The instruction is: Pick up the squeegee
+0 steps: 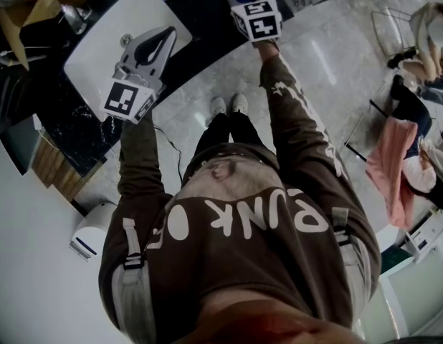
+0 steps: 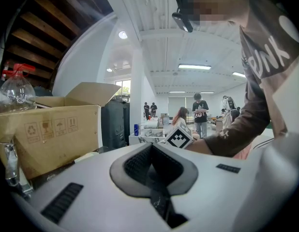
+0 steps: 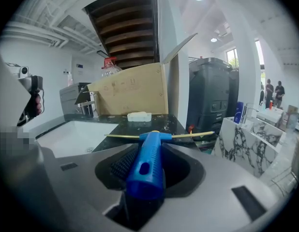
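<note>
The right gripper (image 3: 150, 153) has its jaws clamped on the blue ribbed plastic handle of the squeegee (image 3: 147, 170). The handle runs straight out between the dark pads, and the thin yellow blade lies crosswise at the far end, roughly level. The squeegee seems to hang in the air just off the front edge of the black marbled stone surface (image 3: 159, 124), though its height above that edge is hard to judge.

The left gripper (image 2: 150, 149) has its jaws together with nothing between them. In the head view it sits over the near edge of the white rectangular sink basin (image 1: 125, 20), which is let into the surface to the left of the squeegee.

An open brown cardboard box (image 3: 130, 95) stands along the far edge of the surface, with a small white block (image 3: 139, 116) lying in front of it. A clear plastic spray bottle with a red top (image 2: 16, 88) rises behind the box.
</note>
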Demonstrator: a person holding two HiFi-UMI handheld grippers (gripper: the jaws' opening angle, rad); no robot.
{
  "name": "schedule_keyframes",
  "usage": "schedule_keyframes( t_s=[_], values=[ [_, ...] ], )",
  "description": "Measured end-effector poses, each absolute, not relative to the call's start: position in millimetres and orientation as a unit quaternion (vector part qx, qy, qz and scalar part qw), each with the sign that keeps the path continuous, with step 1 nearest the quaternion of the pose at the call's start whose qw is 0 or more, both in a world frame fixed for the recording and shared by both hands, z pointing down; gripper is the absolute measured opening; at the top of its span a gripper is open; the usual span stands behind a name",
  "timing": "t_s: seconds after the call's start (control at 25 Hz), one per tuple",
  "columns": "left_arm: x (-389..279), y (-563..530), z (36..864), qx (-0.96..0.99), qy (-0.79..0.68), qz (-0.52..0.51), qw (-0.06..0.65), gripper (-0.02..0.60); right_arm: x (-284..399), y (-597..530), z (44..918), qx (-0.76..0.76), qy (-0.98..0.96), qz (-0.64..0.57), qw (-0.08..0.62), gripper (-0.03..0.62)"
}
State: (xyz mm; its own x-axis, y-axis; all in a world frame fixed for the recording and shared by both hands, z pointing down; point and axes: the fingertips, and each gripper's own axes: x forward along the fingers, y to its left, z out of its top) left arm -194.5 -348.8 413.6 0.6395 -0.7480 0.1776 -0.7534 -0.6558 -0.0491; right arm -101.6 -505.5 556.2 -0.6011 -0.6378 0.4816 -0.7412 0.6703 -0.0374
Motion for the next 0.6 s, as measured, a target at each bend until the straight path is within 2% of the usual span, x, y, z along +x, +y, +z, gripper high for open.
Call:
schedule_keyframes(
  t_s=[0.6],
  values=[
    [-184.1,-337.2,405.3,0.907,-0.410,0.092,0.003,0.002,-90.5,-500.9,511.8,0.403,-0.894,0.084,0.178,0.158]
  ],
)
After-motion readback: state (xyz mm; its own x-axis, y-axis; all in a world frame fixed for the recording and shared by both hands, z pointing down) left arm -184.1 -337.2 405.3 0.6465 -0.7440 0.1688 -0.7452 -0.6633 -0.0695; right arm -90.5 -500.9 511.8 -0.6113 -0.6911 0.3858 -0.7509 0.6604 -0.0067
